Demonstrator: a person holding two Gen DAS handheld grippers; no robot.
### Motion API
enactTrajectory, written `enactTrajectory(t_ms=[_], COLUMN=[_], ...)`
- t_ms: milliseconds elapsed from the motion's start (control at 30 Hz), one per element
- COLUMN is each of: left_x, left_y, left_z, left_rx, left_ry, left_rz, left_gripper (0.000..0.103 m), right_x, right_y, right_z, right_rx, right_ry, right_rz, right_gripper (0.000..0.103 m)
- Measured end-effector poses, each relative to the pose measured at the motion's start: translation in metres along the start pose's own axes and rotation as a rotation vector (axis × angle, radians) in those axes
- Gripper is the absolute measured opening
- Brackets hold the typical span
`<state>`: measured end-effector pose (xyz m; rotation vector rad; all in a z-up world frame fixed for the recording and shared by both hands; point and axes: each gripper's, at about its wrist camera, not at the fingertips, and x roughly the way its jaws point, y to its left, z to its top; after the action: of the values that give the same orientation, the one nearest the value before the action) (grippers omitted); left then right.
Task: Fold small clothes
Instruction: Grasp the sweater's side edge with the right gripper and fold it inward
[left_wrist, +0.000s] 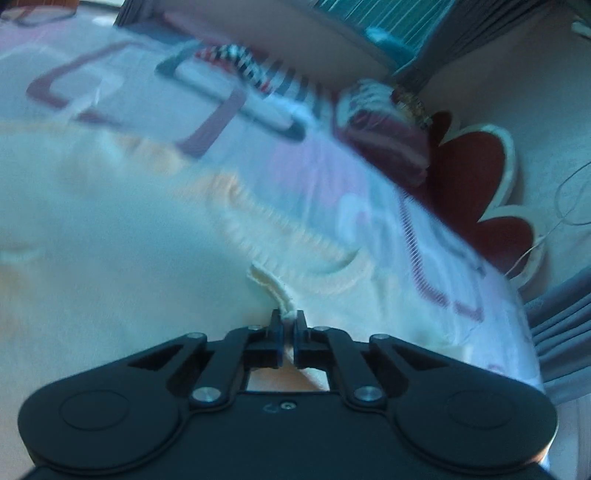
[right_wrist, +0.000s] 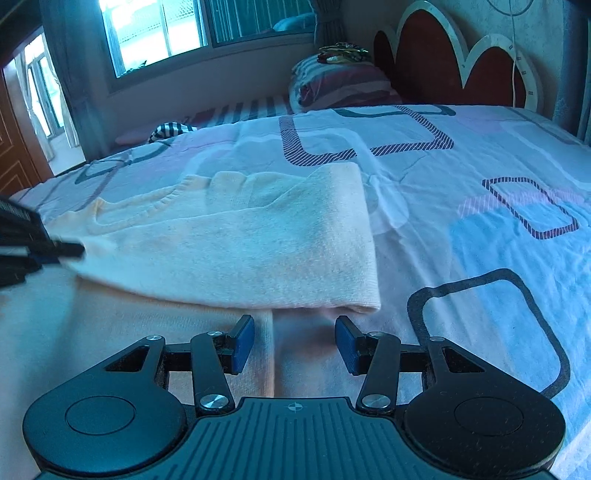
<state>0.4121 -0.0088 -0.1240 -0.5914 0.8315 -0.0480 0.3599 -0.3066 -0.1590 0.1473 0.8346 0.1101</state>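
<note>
The left tool (left_wrist: 287, 320) grips the cream garment's (right_wrist: 236, 236) edge at lower centre; the right tool (right_wrist: 294, 341) stands open, empty. Next, I judge, it must grasp too.

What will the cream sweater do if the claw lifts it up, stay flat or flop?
Probably flop. The sweater is soft knit, already folded over itself and rumpled on the bed, so it should drape and sag. It looks light and thin at the fold. The left claw pinches only an edge, so the rest would likely hang down and could unfold.

Daylit window (right_wrist: 162, 33), scalloped red headboard (right_wrist: 436, 62), patterned bedsheet (right_wrist: 480, 240)
</note>
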Motion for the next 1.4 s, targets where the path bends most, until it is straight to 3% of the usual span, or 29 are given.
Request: enactTrajectory(t_ms=[233,433,500,733,967,1200,1400], left_x=[-0.048,-0.067,-0.067,-0.044,-0.021,-0.045,-0.054], left_y=[-0.017,0.016,0.037,0.088,0.101,0.106,0.080], left_z=[0.048,0.057,0.055,0.035,0.015,0.011,0.009], left_rx=[0.057,0.059,0.020,-0.055,0.029,0.041,0.128], left_ry=[-0.161,-0.233,-0.226,-0.162,-0.107,-0.167,-0.216], left_rz=[-0.079,-0.014,0.029,0.172,0.245,0.337,0.293], left_gripper=[0.003,0.003,0.003,0.003,0.004,0.043,0.044], right_x=[0.014,0.026,0.030,0.030,0.027,-0.003,-0.010], right_y=[0.009,0.021,0.023,0.019,0.014,0.012,0.005], right_z=[0.008,0.019,0.021,0.023,0.017,0.011,0.030], right_rx=[0.029,0.043,0.050,0.057,0.077,0.008,0.040], right_ry=[-0.010,-0.034,-0.033,-0.041,-0.040,-0.021,-0.074], right_rz=[-0.055,-0.022,-0.005,-0.008,-0.057,-0.020,0.028], right_gripper=[0.048,0.047,0.016,0.007,0.007,0.008,0.011])
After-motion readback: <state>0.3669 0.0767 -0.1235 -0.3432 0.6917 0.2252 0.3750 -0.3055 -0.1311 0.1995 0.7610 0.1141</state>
